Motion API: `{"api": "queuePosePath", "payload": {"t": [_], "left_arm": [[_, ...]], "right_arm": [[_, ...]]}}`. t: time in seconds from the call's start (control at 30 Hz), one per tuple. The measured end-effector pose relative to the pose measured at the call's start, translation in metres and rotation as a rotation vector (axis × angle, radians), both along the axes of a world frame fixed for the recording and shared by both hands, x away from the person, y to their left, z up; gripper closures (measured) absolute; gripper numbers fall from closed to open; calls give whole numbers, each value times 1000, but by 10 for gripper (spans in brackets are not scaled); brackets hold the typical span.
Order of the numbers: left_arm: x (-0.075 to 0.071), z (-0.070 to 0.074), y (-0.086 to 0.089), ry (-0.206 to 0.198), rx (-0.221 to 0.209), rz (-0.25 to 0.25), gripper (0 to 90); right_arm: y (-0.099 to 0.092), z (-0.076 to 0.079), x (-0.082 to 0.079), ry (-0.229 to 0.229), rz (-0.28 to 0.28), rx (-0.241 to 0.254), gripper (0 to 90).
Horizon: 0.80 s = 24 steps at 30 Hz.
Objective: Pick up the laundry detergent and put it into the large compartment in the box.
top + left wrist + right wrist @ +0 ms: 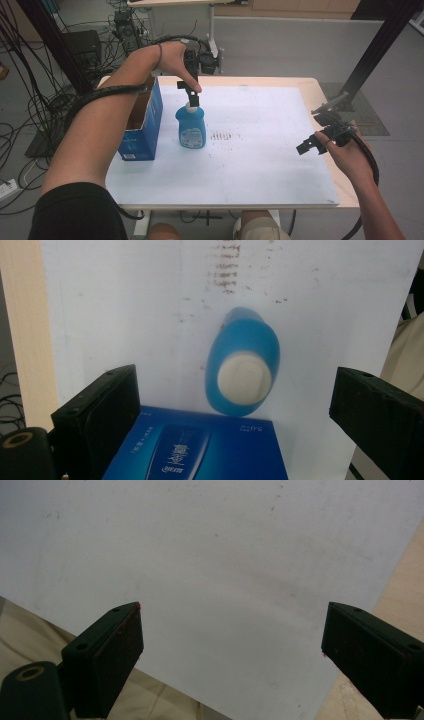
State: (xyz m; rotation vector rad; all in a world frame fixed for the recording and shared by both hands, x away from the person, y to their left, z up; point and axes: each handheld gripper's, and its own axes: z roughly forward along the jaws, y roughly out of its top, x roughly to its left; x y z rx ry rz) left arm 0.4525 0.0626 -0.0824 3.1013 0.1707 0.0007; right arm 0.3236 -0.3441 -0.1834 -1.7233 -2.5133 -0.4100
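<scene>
I'm seeing the open blue cardboard box (145, 125) standing just to the left of my left gripper (190, 94). That gripper is hanging directly above the blue plastic bottle with the white cap (191, 126), its jaws spread wide and gripping nothing; the bottle is standing upright below it on the white table sheet (260, 160). Well off to the right, my right gripper (314, 144) is hovering released over the sheet's right edge, jaws apart, with bare sheet beneath it.
</scene>
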Motion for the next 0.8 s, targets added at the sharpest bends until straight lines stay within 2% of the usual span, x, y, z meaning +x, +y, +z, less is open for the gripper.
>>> {"api": "queuePosePath", "payload": {"t": [0.8], "left_arm": [[-1, -5, -3, 19, 13, -16, 56]], "right_arm": [[2, 0, 2, -2, 11, 1, 93]]}}
